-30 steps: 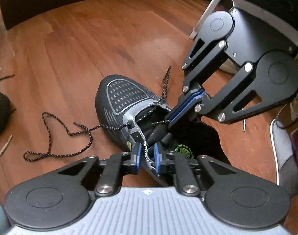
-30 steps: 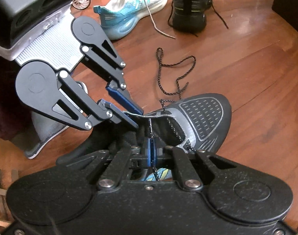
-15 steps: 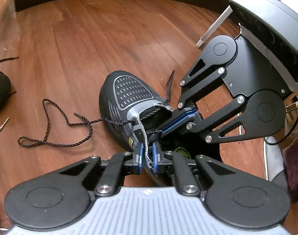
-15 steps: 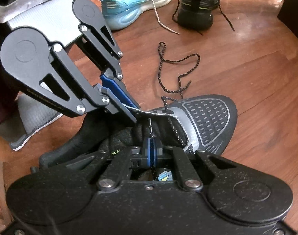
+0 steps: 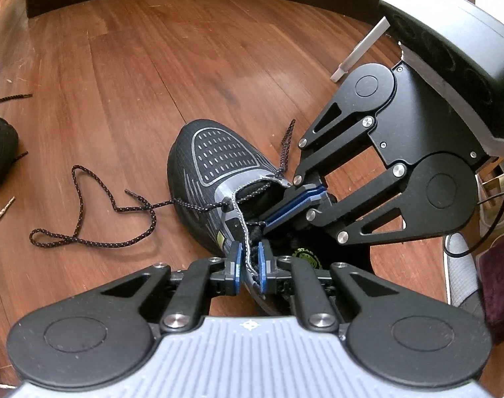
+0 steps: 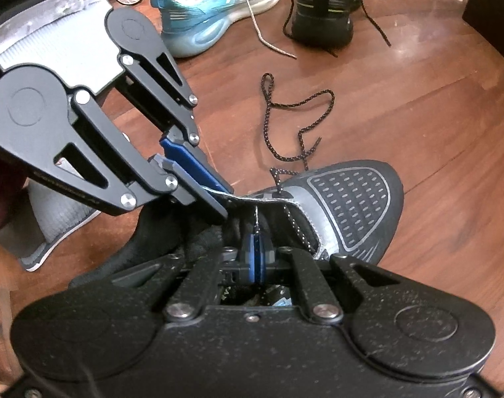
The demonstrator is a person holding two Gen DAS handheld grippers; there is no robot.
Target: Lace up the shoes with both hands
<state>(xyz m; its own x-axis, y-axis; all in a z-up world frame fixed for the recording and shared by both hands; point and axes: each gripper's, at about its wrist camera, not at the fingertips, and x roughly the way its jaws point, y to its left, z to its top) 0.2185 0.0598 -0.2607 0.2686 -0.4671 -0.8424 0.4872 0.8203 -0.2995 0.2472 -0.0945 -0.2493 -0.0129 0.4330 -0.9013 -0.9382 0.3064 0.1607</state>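
The black and grey shoe [image 5: 218, 162] lay on the wooden floor [image 5: 136, 66], toe pointing away from the left wrist camera, its throat spread wide. A speckled black lace [image 5: 83, 212] ran out of a low eyelet on the shoe's side and trailed across the boards in loose loops; its other run [image 5: 286, 147] rose from the opposite eyelet row and lay over the floor beside the toe.

The left gripper [image 5: 249, 267] had its 2 blue pads nearly together, pinching the grey stitched eyelet edge [image 5: 243, 235] of the shoe's upper and drawing it outward. The right gripper [image 6: 255, 258] reached into the throat from the other side, its pads pressed flat together on a thin strand of the lace, seen as a taut dark line [image 6: 256, 219] running up from the tips in the right wrist view.

Farther off in the right wrist view stood a white and teal sneaker [image 6: 218, 10] with a pale lace, and beside it a black sneaker [image 6: 324, 6] seen from the heel. A grey sneaker [image 6: 53, 229] lay close behind the left gripper.
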